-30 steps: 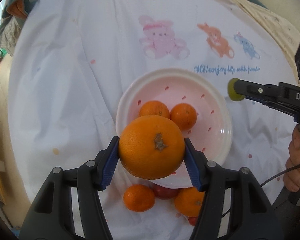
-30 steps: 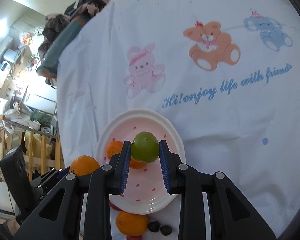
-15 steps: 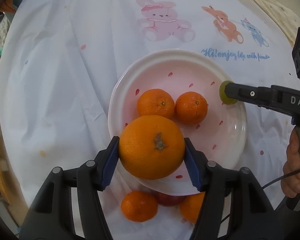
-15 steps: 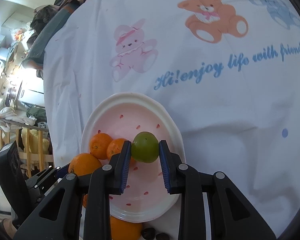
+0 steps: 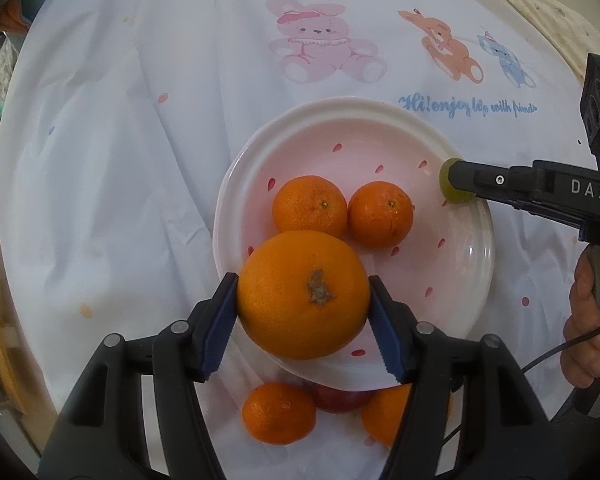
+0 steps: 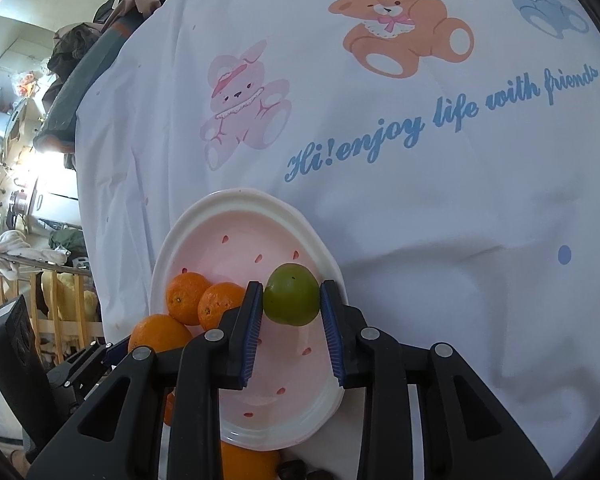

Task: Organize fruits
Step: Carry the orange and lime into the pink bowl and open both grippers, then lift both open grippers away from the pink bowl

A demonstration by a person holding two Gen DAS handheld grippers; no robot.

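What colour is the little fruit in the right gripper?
Green. The little fruit shows best in the right wrist view, squeezed in the right gripper.

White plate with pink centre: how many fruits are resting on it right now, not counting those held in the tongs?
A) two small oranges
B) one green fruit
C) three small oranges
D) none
A: two small oranges sit side by side on the white plate with pink centre; the large orange and the green fruit are clamped in the tongs.

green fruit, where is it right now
The green fruit is clamped in the right gripper over the right side of the pink plate, right of the two small oranges resting on it.
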